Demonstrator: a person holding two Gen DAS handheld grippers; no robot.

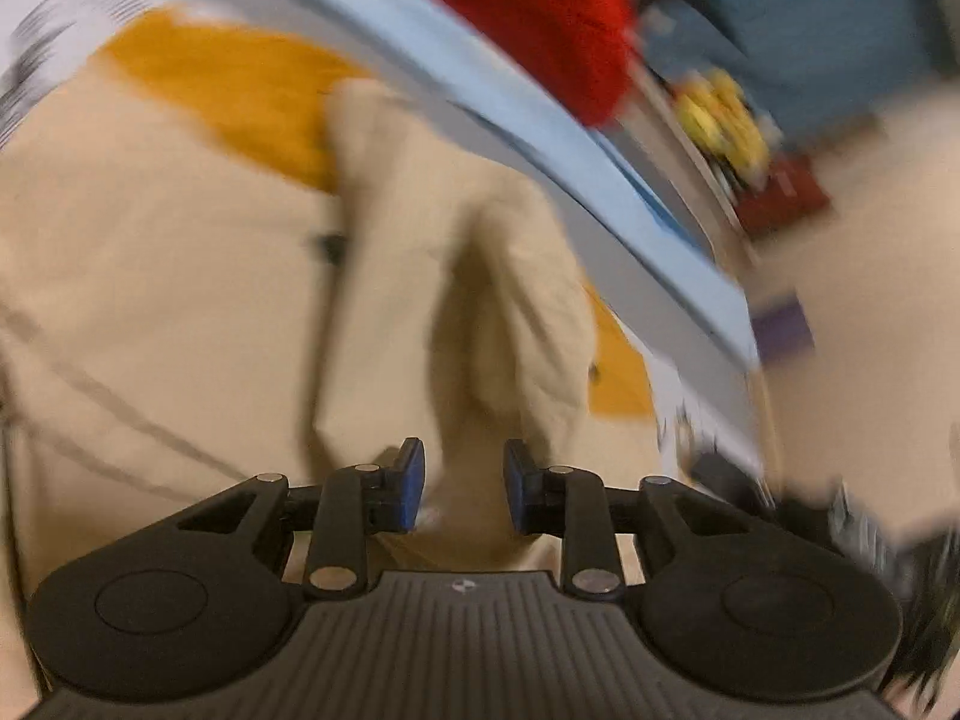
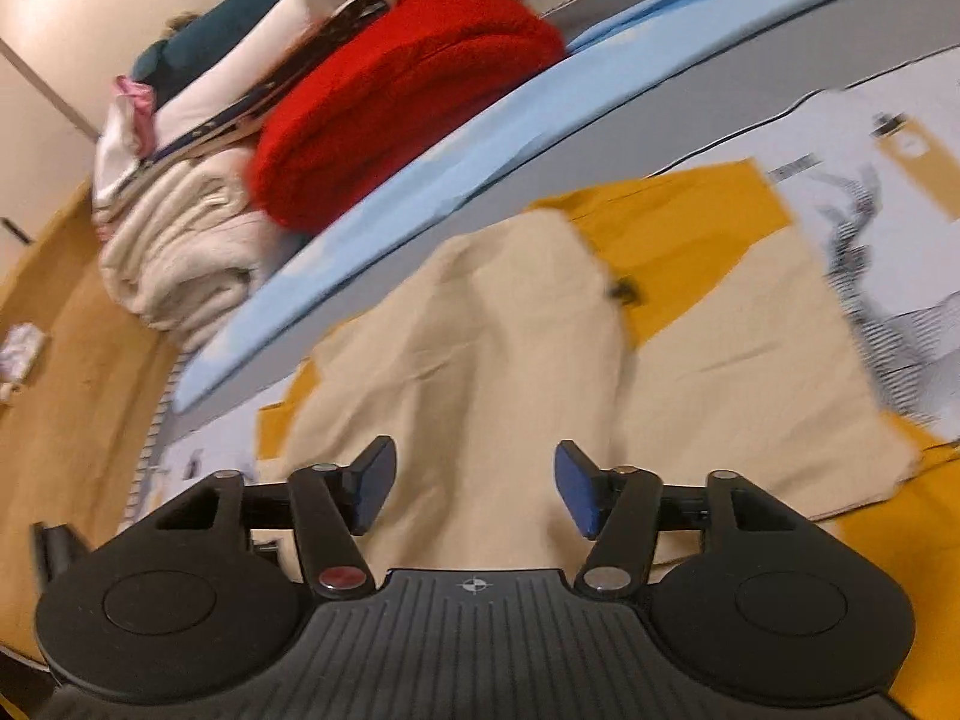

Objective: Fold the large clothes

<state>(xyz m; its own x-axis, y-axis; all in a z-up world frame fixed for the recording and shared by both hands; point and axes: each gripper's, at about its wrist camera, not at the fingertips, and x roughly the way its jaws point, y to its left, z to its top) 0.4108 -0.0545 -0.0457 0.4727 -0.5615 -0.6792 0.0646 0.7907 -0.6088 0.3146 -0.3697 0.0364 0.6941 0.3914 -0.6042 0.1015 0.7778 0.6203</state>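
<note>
A large beige garment (image 1: 180,300) lies spread on a mustard-yellow cloth (image 1: 240,90); a folded-over flap with a raised crease runs toward the camera. It also shows in the right wrist view (image 2: 480,330), with a small dark button (image 2: 624,290) at its edge. My left gripper (image 1: 463,489) is open, its blue pads apart just above the fold, with nothing between them. My right gripper (image 2: 474,489) is open wide and empty, hovering over the garment's near part. The left wrist view is motion-blurred.
A light-blue padded edge (image 2: 420,180) crosses behind the garment. Behind it sits a pile with a red fuzzy item (image 2: 408,96), cream folded fabric (image 2: 174,252) and a teal garment (image 2: 240,6). Printed white sheet (image 2: 870,150) lies to the right. Brown floor (image 2: 66,372) is at left.
</note>
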